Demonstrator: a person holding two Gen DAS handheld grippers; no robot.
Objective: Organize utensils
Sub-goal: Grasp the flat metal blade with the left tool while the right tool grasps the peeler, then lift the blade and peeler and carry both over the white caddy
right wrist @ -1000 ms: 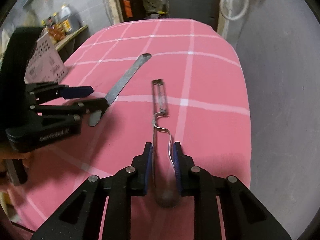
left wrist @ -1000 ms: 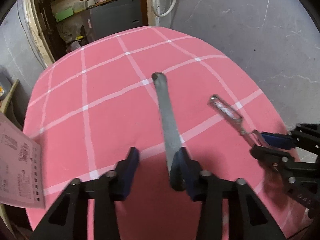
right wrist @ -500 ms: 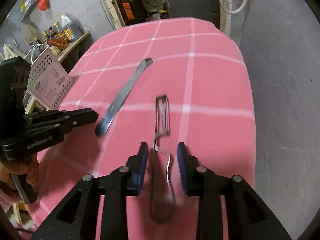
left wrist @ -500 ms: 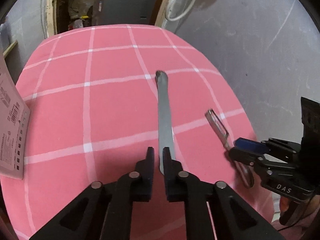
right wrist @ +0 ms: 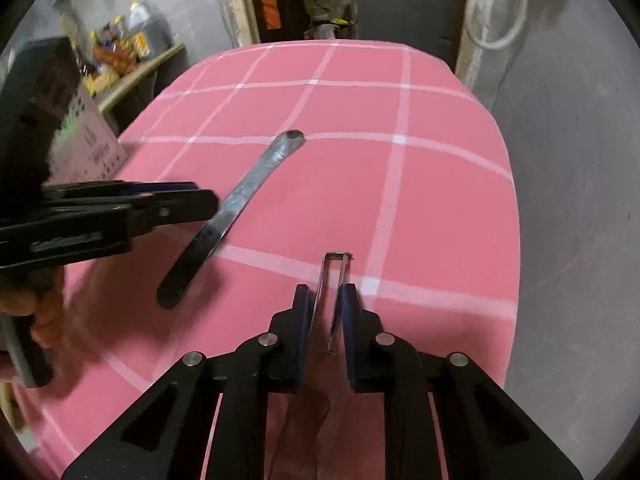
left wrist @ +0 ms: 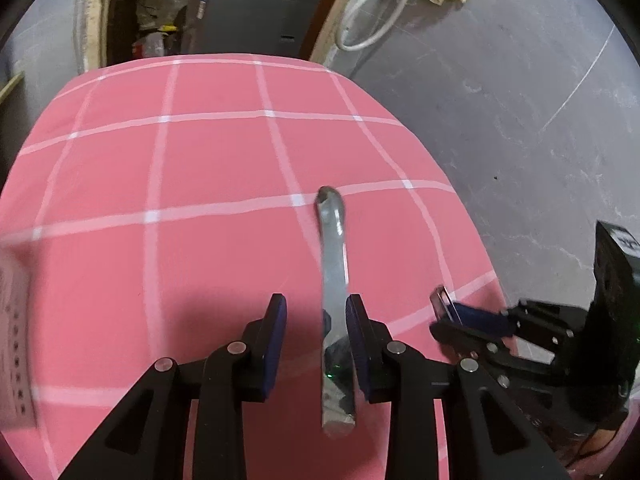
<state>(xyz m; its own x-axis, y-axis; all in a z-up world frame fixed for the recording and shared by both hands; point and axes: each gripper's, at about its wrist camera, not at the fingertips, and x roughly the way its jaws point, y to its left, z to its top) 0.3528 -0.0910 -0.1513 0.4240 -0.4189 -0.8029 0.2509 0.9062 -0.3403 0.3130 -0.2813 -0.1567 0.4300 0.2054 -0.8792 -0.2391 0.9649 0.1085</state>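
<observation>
A long flat metal utensil (left wrist: 334,280) lies on the pink checked tablecloth (left wrist: 180,240). My left gripper (left wrist: 316,320) is open; the utensil's near end runs by its right finger (left wrist: 358,336). The utensil also shows in the right wrist view (right wrist: 236,208), beside the left gripper (right wrist: 200,200). A wire-framed metal peeler (right wrist: 334,280) lies between the fingers of my right gripper (right wrist: 325,312), whose jaws stand slightly apart around it, not clamped. The right gripper (left wrist: 460,320) shows at the left wrist view's right edge with the peeler tip (left wrist: 440,300).
A perforated pale basket stands at the table's left edge (right wrist: 86,148). A grey concrete wall (left wrist: 520,120) runs along the right side of the table. A doorway with dark shelves and clutter (right wrist: 360,4) lies beyond the far end.
My left gripper has opened from nearly shut and moved forward along the flat utensil. My right gripper has moved forward over the peeler, so only its head now shows ahead of the fingers.
</observation>
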